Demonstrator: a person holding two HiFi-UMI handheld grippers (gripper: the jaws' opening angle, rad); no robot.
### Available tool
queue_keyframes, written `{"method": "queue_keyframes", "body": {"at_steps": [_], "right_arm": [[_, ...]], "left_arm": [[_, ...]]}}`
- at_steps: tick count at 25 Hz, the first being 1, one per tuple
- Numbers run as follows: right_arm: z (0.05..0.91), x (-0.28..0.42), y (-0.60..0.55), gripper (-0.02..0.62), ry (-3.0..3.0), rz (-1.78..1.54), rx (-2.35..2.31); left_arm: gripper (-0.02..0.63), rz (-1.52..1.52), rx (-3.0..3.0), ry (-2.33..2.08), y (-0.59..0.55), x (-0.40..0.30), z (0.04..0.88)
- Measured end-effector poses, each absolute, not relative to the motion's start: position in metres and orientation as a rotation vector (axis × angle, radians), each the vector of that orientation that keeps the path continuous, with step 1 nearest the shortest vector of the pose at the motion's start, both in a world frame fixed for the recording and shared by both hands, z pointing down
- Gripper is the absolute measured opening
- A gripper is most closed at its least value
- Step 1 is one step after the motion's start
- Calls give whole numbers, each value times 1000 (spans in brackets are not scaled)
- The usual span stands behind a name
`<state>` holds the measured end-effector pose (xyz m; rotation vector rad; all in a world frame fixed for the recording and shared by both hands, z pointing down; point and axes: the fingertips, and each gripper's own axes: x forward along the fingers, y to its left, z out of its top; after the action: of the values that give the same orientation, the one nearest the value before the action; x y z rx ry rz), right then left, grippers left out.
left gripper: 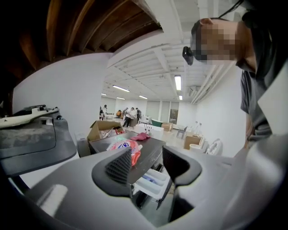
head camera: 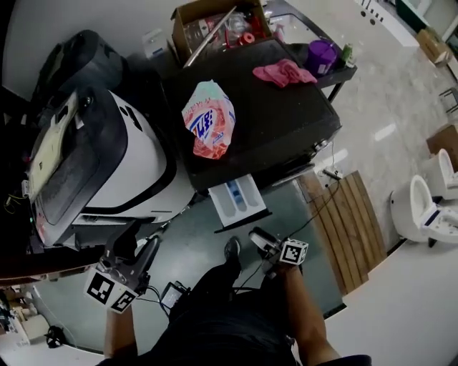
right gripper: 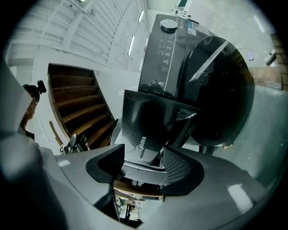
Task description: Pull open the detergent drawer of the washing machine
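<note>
Head view: detergent drawer (head camera: pixel 237 202) stands pulled out at the front left corner of the washing machine (head camera: pixel 286 136), with pale compartments and a blue insert in the middle one. Cardboard box (head camera: pixel 187 16) behind the machine holds mixed items. Detergent bag (head camera: pixel 209 120) lies near the top's left edge. Green floor (head camera: pixel 187 246) separates the drawer's front edge from both grippers. Left gripper (head camera: pixel 141 241) and right gripper (head camera: pixel 259 238) each have jaws apart, nothing between them.
</note>
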<state>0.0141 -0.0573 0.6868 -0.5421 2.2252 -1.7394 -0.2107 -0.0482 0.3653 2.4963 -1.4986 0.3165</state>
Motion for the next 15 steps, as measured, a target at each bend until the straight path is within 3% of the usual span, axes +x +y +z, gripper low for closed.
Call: {"method": "queue_keyframes", "body": {"at_steps": [7, 13, 14, 15], "right_arm": [[650, 57, -27, 265, 2502, -1775, -587], [570, 120, -45, 262, 2640, -1485, -712], [552, 132, -50, 255, 2647, -1421, -740], [533, 144, -54, 199, 2649, -1356, -775]], "left_arm": [[267, 218, 2526, -1591, -37, -202, 318], [265, 138, 2592, -1628, -34, -178, 287], [265, 125, 2603, -1628, -34, -172, 284], [265, 115, 2615, -1626, -34, -167, 280]]}}
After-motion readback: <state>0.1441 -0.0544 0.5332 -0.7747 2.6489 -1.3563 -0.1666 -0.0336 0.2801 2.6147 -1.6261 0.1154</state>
